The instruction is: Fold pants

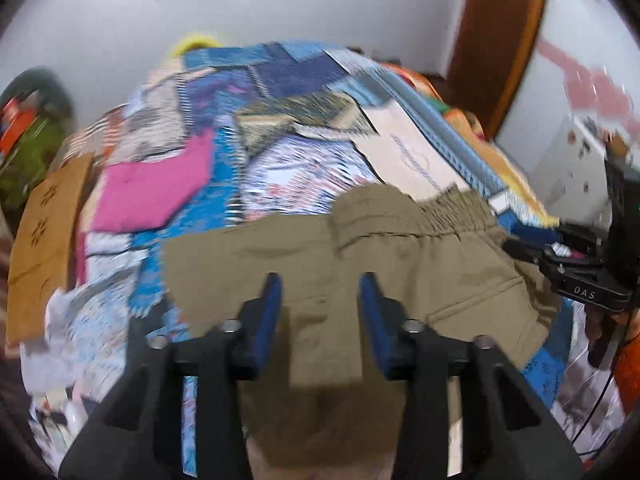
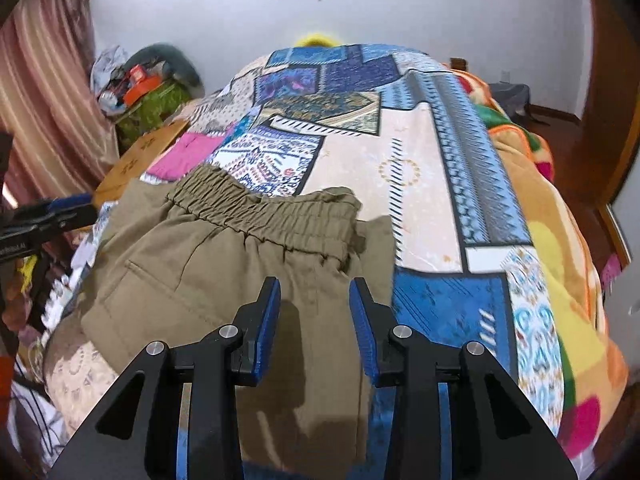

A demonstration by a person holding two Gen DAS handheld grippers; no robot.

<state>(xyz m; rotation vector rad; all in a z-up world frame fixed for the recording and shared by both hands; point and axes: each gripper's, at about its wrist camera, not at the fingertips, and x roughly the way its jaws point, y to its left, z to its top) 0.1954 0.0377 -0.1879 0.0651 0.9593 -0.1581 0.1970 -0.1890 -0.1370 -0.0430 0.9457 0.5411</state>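
Olive-khaki pants (image 1: 360, 272) lie on a patchwork bedspread (image 1: 280, 168), folded, with the elastic waistband (image 1: 452, 212) at the far right. My left gripper (image 1: 320, 292) hovers over the pants, open and empty. In the right wrist view the pants (image 2: 240, 272) lie with the waistband (image 2: 272, 212) across the middle. My right gripper (image 2: 314, 296) is open and empty above the pants' right edge. The right gripper also shows at the right edge of the left wrist view (image 1: 568, 260), and the left gripper at the left edge of the right wrist view (image 2: 36, 220).
The bedspread (image 2: 420, 168) covers the bed. A pink cloth (image 1: 152, 188) and a brown board (image 1: 44, 240) lie at the left. An orange-yellow blanket (image 2: 560, 260) hangs along the right side. Clutter (image 2: 136, 88) is piled by the curtain at the far left.
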